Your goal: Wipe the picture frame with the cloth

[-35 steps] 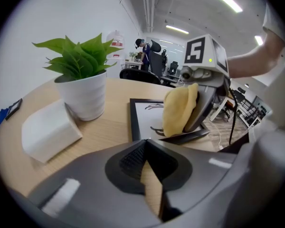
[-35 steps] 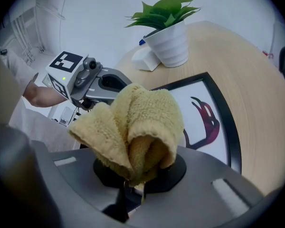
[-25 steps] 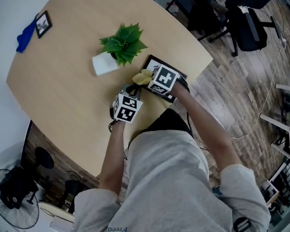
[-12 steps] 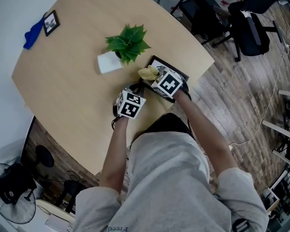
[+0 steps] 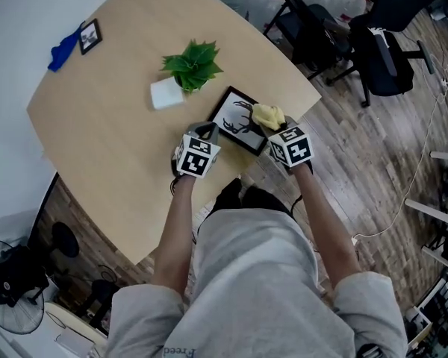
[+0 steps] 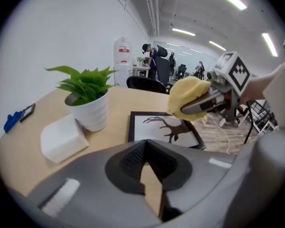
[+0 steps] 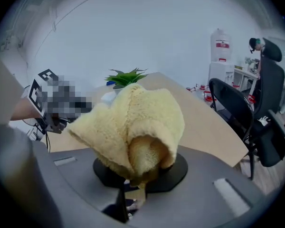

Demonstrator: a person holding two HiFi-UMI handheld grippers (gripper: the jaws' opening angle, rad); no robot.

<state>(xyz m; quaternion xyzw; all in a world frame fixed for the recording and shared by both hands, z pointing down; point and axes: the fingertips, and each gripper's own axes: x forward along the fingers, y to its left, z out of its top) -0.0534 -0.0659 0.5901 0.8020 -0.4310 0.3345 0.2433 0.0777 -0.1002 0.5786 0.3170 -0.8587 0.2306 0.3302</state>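
You are mid-wipe, by my reading: your right gripper is clamped on the fluffy yellow fleece cloth, which bunches up over the jaws and hides their tips. The cloth sits at the 3 o'clock edge of the black-rimmed picture frame with the antlered-deer silhouette. The frame lies flat on the pale wooden table, close to the table edge nearest you. From the left gripper view the cloth looks lifted just clear of the glass, not pressed on it (I can't be sure of contact from any view). Your left gripper has its jaws together with nothing between them. It waits just beside the frame's 8 o'clock corner; whether it touches the rim I cannot tell. Beyond the frame, at its 11 o'clock, stands the leafy green plant in a white pot, with a white rectangular block at 10 o'clock. Most of the white picture area shows uncovered, so I judge plenty of wiping remains. The next move calls for lowering the cloth onto the glass and drawing it toward 9 o'clock with light pressure. Steady the near corner with the left gripper so the frame doesn't skate off the table edge.
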